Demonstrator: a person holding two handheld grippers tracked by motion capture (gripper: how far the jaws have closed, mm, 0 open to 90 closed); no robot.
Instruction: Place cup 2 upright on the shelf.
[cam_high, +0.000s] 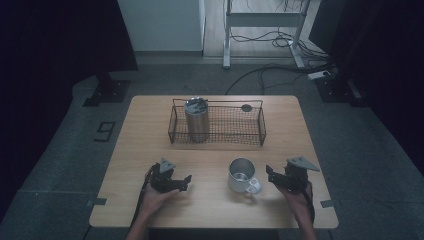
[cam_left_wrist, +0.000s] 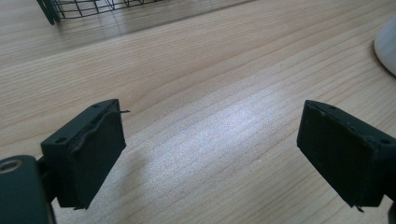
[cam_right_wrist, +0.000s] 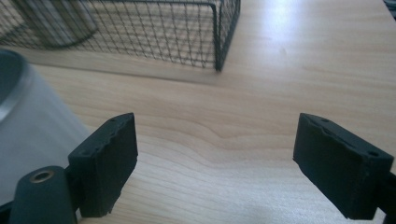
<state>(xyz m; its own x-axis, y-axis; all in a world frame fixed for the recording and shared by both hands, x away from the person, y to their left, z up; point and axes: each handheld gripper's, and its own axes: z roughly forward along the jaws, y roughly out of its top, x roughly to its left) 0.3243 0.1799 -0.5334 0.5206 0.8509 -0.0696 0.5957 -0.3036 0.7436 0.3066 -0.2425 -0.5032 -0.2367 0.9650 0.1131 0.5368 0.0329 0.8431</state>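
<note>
Between the two claws, the white mug (cam_high: 243, 175) is seen upright on the surface (cam_high: 210, 155); left claw (cam_high: 183, 181) and right claw (cam_high: 271, 174) are held parted, gripping nothing.

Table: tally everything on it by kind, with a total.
Wire basket: 1
Steel tumbler, standing in the basket: 1
Small dark round lid at the basket's far side: 1
Metal mug: 1
Total: 4
</note>
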